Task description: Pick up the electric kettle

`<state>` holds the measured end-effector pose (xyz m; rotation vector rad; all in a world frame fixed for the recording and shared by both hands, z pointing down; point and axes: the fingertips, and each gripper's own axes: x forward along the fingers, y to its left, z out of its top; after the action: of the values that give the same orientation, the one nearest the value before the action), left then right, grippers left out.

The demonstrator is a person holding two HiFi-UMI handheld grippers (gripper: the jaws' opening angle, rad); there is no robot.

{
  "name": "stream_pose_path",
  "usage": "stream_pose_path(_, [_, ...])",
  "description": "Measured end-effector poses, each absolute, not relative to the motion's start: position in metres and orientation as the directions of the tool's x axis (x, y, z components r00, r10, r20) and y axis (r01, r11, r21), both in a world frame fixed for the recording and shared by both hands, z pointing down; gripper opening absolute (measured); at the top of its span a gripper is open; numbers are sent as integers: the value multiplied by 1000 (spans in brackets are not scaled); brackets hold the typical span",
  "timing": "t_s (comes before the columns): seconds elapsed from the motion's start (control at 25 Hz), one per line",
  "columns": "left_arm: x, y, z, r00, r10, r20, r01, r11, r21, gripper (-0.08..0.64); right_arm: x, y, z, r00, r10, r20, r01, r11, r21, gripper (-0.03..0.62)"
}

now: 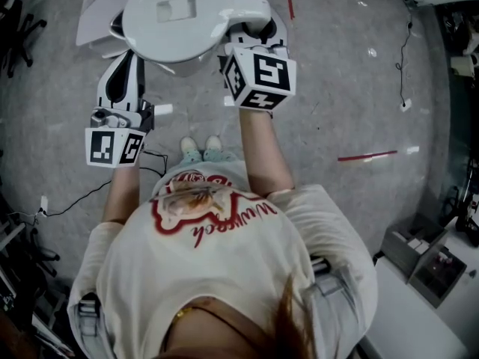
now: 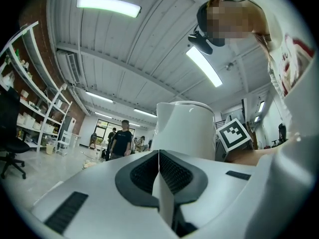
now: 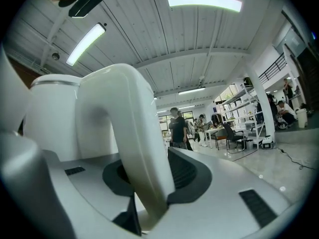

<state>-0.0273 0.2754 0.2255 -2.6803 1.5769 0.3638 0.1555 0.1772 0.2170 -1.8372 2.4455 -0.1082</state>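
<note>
Kettle (image 1: 176, 13) hangs in the air in front of the person, above the floor (image 1: 337, 88). Right hand-held gripper (image 1: 253, 22), forearm stretched forward and level, is clamped on the handle (image 3: 137, 133). Left hand-held gripper (image 1: 126, 62), jaws together and empty, points slightly upward just beside the kettle's body.

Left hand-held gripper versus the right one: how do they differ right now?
The right hand-held gripper is clamped on the handle of the electric kettle, while the left hand-held gripper holds nothing. The right one's jaws stand apart around the handle; the left one's are pressed together. The left merely points at the kettle from beside it. Both carry a marker cube.
</note>
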Motion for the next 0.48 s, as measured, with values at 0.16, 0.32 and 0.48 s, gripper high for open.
stream_pose_path(0.16, [-32, 283, 229, 478, -856, -195, -858, -503, 102, 12, 149, 184, 214, -269, -963, -27, -959, 270, -89, 124])
stream_pose_path(0.32, [-43, 291, 229, 483, -854, -191, -858, -505, 90, 12, 139, 190, 220, -278, -960, -20, -951, 278, -133, 125])
stream_pose_path(0.48, [-45, 296, 230, 480, -856, -193, -861, -502, 83, 12, 138, 195, 225, -285, -958, -16, -945, 284, -161, 124])
